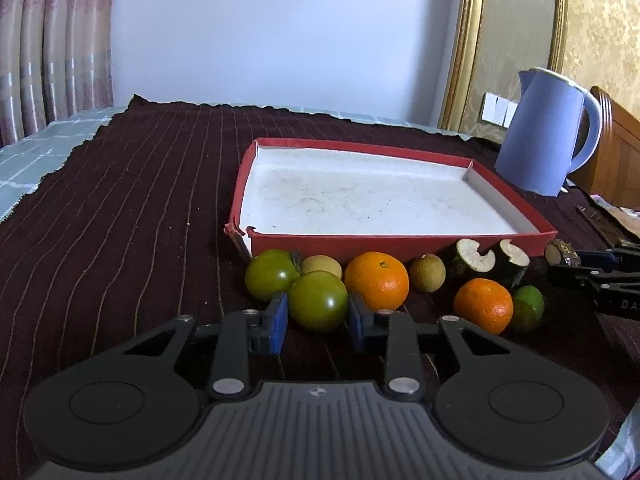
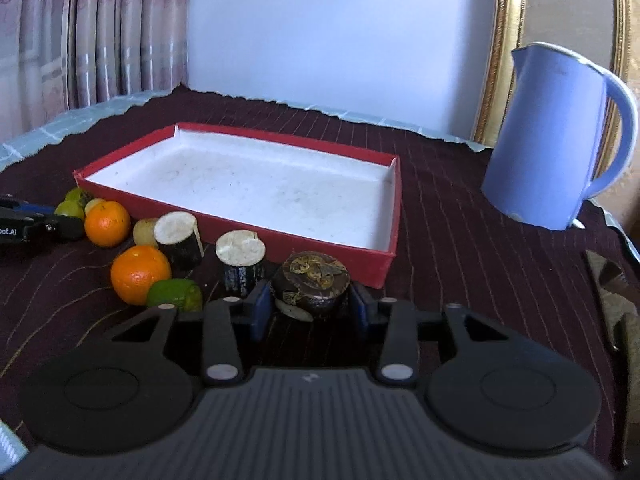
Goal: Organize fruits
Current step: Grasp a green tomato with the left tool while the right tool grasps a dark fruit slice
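Observation:
My left gripper [image 1: 319, 320] is shut on a green tomato [image 1: 318, 300], one blue pad pressing each side. Beside it lie another green tomato [image 1: 270, 274], two oranges [image 1: 377, 280] [image 1: 483, 304], a lime [image 1: 528, 307], small tan fruits [image 1: 427, 273] and cut dark-skinned stalk pieces [image 1: 474, 258]. All sit in front of the red box [image 1: 360, 245] with a bare white floor. My right gripper [image 2: 311, 308] is shut on a dark brown round piece [image 2: 310, 280] near the red box's [image 2: 280, 242] front right corner.
A blue kettle [image 2: 552, 140] stands right of the box on the dark striped cloth [image 1: 120, 220]. A dark tool [image 2: 612, 292] lies at the right edge. Curtains and a white wall are behind. Each gripper shows at the other view's edge.

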The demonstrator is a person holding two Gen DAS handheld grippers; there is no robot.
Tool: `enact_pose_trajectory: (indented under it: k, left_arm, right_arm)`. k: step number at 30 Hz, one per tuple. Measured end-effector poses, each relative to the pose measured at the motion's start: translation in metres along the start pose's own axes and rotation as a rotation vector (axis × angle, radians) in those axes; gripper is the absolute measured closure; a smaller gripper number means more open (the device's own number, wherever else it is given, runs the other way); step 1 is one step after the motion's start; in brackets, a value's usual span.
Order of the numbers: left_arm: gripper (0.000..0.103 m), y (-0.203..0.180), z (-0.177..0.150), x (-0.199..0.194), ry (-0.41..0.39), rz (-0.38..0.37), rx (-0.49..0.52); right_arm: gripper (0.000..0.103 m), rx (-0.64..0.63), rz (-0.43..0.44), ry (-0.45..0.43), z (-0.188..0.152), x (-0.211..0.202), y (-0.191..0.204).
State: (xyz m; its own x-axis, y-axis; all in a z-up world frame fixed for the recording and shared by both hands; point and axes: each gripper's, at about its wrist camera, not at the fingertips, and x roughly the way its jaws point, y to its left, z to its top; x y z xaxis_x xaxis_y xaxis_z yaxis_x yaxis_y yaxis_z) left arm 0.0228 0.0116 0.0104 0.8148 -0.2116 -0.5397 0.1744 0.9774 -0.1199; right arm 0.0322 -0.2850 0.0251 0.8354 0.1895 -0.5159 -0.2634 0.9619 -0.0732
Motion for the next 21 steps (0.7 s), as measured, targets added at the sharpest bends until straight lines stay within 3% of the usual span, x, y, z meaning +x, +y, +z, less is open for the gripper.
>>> enact_pose_trajectory:
  k: [10,21]
  left_arm:
    - [0.072,-0.017,0.014,-0.018,-0.075,0.008,0.035]
    - [0.072,-0.049,0.045,0.005,-0.097,0.071,0.080]
  right_arm:
    - [0.064,0.058,0.024,-0.074,0.008,-0.013,0.008]
    - [0.064,0.097,0.016,-0.136,0.030,-0.008,0.030]
